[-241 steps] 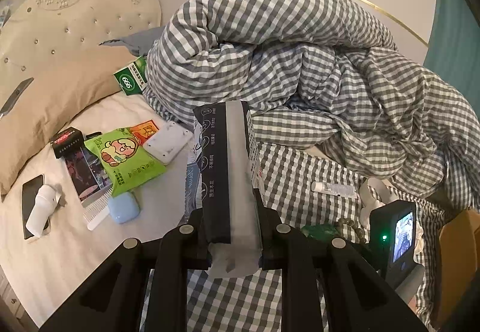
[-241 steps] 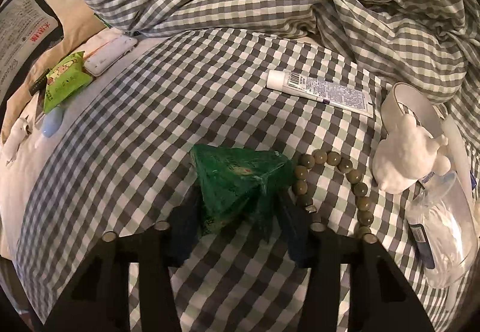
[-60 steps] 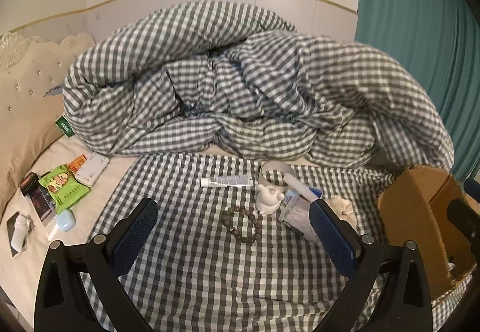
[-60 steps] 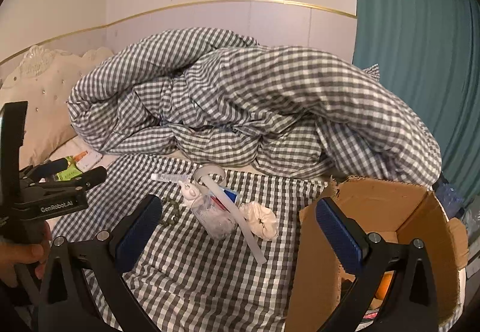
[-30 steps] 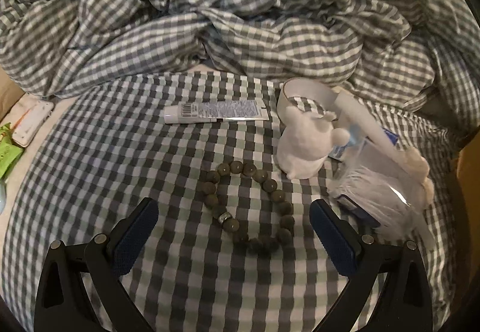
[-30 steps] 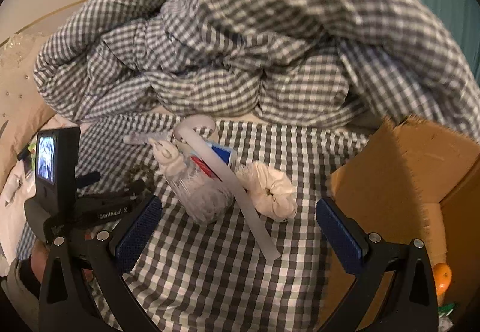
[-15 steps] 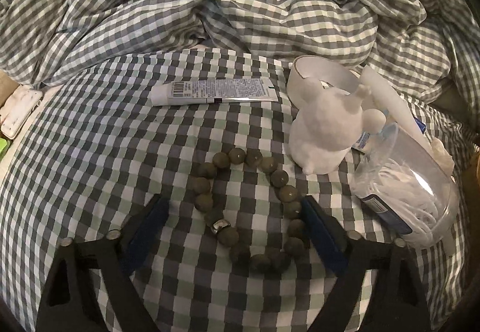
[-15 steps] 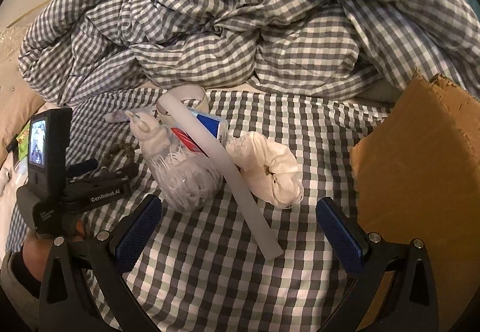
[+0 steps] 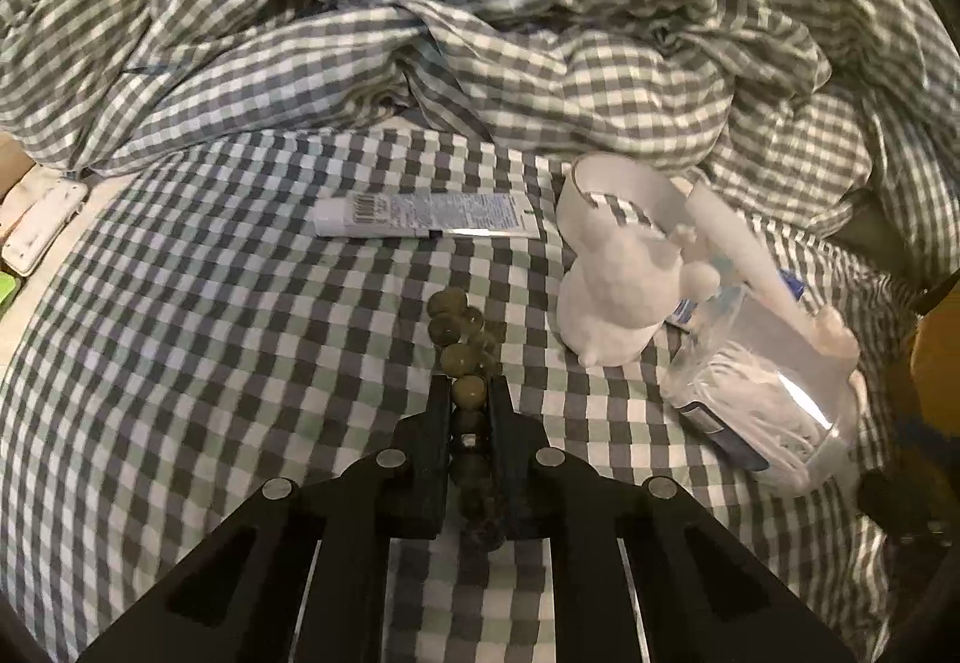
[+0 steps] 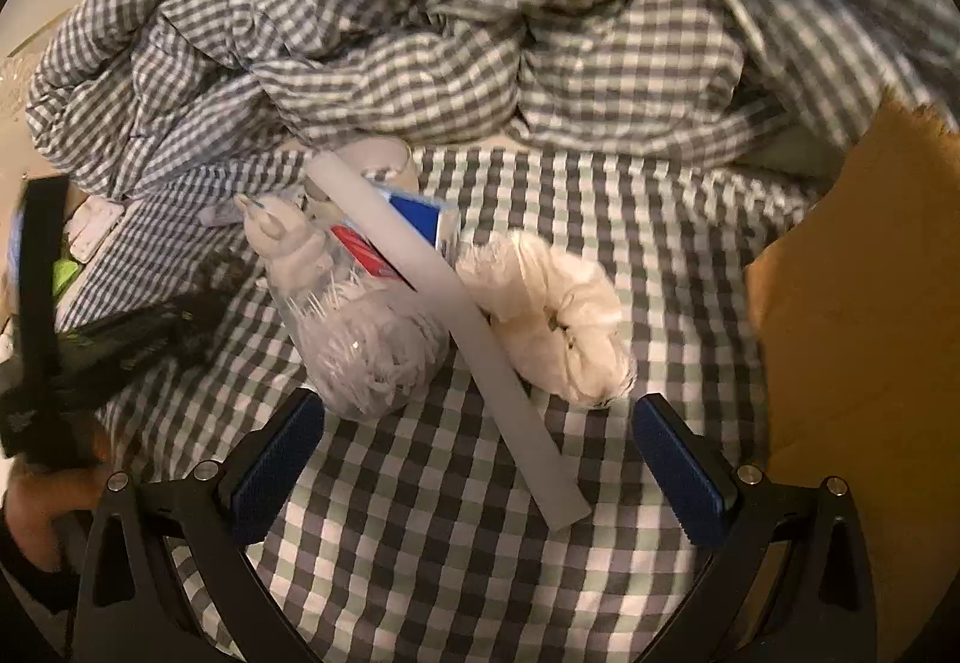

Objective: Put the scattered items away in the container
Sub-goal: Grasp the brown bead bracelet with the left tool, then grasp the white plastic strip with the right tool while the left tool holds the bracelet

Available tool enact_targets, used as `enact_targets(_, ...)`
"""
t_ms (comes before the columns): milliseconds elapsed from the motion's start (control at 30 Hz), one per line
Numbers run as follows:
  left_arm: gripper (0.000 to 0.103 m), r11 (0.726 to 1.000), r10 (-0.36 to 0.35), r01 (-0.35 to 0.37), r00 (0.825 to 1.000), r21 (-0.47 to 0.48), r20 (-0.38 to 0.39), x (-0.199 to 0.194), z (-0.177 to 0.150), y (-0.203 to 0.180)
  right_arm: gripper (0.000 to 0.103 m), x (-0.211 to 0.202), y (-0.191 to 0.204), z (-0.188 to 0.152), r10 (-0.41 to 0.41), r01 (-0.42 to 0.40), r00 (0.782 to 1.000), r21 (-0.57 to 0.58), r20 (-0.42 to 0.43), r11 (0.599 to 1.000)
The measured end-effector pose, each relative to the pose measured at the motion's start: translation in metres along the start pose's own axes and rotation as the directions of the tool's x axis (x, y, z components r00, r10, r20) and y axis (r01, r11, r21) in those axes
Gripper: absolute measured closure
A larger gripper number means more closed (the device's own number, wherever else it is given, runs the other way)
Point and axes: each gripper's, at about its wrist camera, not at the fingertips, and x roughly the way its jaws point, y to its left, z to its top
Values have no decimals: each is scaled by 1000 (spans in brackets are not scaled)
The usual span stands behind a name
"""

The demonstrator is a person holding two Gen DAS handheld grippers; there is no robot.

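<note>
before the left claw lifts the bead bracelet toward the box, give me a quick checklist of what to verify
1. Left claw shut on the bead bracelet: ok, beads sit between the fingers.
2. Whole loop held: cannot tell, the far beads are bunched on the checked sheet.
3. White figurine clear of the bracelet: ok, it stands apart to the right.
4. Tube clear of the lift: ok, it lies beyond the beads.
5. Right claw free: ok, open and empty over the white strip.
6. Cardboard box within sight: ok, at the right; its opening is not visible.
</note>
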Motion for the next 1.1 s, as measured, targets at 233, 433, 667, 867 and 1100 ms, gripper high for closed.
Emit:
enact_targets(233, 92, 1000, -15, 15, 999, -17, 31, -20, 6, 16, 21, 27, -4, -4, -33, 32, 997, -10, -66, 999)
enact_targets(433, 92, 999, -8, 10, 999, -36, 49, -33, 10, 27, 84, 33, -2, -8, -42, 39, 994, -31, -102, 999)
enact_targets(667, 92, 999, -8, 11, 998, -50, 62, -47, 13, 28, 94, 11, -4, -10, 9, -9, 998, -5, -58, 1000)
enact_targets(867, 92, 999, -7, 12, 996, -50, 88, -69, 15, 25, 94, -26, 7, -7, 50, -50, 999, 9, 7, 999)
enact_targets(1100, 92, 999, -8, 15, 990, -47, 142, -111, 19, 22, 94, -77, 17, -1, 79, -79, 993, 1, 89, 997)
